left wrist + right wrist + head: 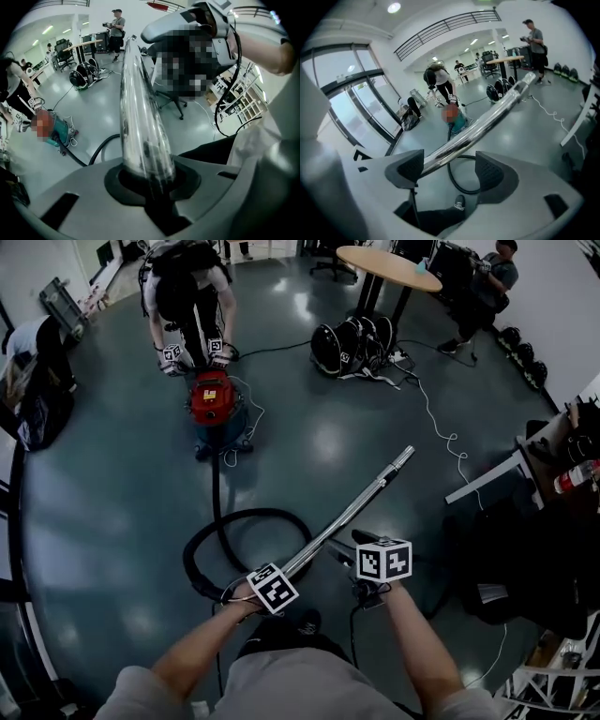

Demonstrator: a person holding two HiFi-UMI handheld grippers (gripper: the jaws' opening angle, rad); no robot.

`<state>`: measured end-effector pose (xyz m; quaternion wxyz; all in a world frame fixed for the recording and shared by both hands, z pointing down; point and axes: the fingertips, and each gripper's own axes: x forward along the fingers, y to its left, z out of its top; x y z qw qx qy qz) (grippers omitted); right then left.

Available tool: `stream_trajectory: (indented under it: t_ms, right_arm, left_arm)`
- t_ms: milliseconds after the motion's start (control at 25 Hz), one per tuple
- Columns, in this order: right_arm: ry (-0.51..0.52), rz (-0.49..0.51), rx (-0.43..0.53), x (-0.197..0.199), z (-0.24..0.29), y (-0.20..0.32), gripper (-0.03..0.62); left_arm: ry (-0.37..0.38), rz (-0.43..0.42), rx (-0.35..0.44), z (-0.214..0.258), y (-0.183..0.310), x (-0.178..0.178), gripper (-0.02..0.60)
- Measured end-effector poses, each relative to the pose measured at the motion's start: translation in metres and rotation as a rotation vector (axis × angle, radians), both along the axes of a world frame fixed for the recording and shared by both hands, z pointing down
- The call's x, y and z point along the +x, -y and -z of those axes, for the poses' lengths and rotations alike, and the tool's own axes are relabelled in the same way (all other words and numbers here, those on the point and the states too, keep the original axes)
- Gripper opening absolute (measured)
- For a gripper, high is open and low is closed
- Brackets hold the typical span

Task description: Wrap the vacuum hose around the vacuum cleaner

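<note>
- No word, number or brand name can be read in any of the three views.
- The left gripper's cube carries a black-and-white square marker: a block pattern, no letters.
- The right gripper's cube shows the same kind of marker on two faces, also without letters.
- Two smaller marker squares sit on the devices held by the person bending over the vacuum cleaner. They are patterns only.
- A yellow label lies on the vacuum cleaner's red top. Its print is too small to make out.
- A white logo marks the black shoe in the right gripper view. It is too blurred to read.
</note>
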<state>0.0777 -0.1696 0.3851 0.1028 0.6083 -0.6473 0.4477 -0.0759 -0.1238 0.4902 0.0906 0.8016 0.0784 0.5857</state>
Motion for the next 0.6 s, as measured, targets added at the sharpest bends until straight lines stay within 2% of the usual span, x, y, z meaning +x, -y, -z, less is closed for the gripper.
stream_trajectory:
  t_ms: [80, 160, 400, 600]
  right_arm:
    - [0.091, -0.064, -0.003, -0.007, -0.004, 0.021, 0.324]
    - [0.139, -0.106, -0.006, -0.012, -0.005, 0.043, 0.324]
    - [0.13, -0.149, 0.013, -0.009, -0.007, 0.096, 0.321]
    - [0.141, -0.15, 0.015, 0.003, -0.003, 0.122, 0.261]
  left_arm:
    - [-0.026, 0.031, -0.026, 0.005, 0.007, 0.001, 0.084]
    - [-0.047, 0.065, -0.036, 0.013, 0.014, 0.001, 0.084]
    - [-0.096, 0.129, -0.044, 0.023, 0.029, 0.012, 0.084]
    - [-0.121, 0.177, -0.081, 0.023, 0.042, 0.033, 0.086]
